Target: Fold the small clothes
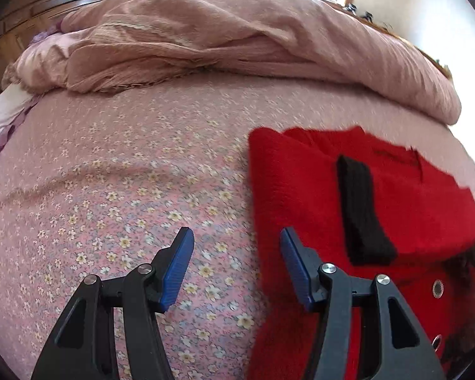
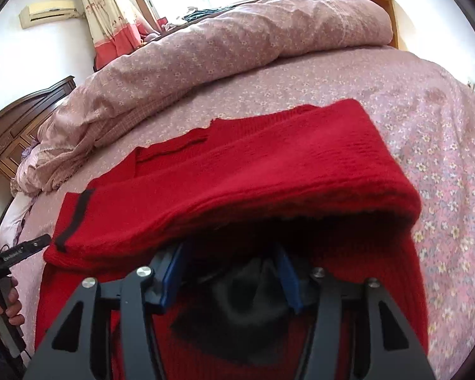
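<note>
- The fuzzy red knit sweater with black cuff (image 2: 269,158) lies folded on the floral pink bed (image 1: 110,190).
- Your right tool (image 2: 228,272) gapes under the sweater's fold, gripping nothing; slide out low.
- Left tool (image 1: 237,262) hangs half-open, empty, at the sweater's edge.

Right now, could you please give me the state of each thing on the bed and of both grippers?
Red sweater: partly folded, top layer doubled over, flat on the bed.
Black cuff: lying on top of the sweater.
Quilt: bunched up behind the sweater.
Left gripper: open, empty, at the sweater's edge.
Right gripper: open, tips under the folded layer.
</note>
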`<state>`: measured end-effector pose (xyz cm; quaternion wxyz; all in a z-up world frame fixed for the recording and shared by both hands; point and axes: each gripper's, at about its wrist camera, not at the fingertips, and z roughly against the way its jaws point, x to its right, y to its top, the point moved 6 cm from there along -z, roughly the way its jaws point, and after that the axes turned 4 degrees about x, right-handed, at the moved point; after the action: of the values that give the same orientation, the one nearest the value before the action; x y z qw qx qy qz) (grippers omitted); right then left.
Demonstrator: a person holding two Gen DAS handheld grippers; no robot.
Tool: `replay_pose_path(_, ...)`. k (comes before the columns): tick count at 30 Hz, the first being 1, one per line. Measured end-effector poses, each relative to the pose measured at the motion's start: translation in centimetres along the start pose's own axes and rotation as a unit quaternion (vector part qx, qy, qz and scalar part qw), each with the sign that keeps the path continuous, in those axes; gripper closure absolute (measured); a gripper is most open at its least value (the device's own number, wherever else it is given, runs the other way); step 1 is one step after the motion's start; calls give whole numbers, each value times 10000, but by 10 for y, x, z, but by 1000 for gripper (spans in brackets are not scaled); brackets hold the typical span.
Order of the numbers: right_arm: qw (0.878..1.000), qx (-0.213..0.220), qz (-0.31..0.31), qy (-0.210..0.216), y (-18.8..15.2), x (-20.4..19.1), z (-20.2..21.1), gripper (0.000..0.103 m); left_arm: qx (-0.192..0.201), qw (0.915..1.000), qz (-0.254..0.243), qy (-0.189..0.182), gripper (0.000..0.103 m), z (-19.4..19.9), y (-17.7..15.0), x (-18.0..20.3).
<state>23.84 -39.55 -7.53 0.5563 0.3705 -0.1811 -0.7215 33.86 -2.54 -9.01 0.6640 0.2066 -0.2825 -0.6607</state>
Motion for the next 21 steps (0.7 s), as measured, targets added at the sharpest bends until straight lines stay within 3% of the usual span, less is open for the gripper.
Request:
replay_pose_path(6,9965,-209,557,583,-21,-54,13,47,-129,9991,120,-381,52,9,-5,1)
replay_pose_path(9,9906,-617,239,1194,-34,-79,6,47,-128,9989,268,-350,52,11,-8,-8)
replay_pose_path(10,9855,-842,55,1471,-41,-91,1,44,-149,9988,334,-313,52,11,-10,-14)
replay_pose_path(11,9811,-1066,-148,1607,-49,-104,-7,33,-171,9988,369,-258,52,10,-11,-17)
replay_pose_path(12,9829,-1025,-188,1516,-50,-112,-11,18,-219,9989,406,-122,52,10,-14,-25)
replay_pose_path(13,9851,-916,-199,1442,-49,-123,-14,17,-256,9989,398,-46,52,10,-18,-31)
replay_pose_path(15,9869,-717,-251,1424,-43,-139,-13,20,-338,9986,413,20,52,12,-26,-40)
replay_pose_path(16,9829,-698,-350,1665,-40,-150,-11,23,-367,9983,448,7,52,11,-30,-43)
replay_pose_path(17,9759,-854,-520,1939,-42,-161,-10,28,-394,9980,487,-12,52,12,-35,-46)
replay_pose_path(21,9567,-1186,-1015,2458,-54,-196,-16,28,-405,9983,403,-107,52,18,-41,-49)
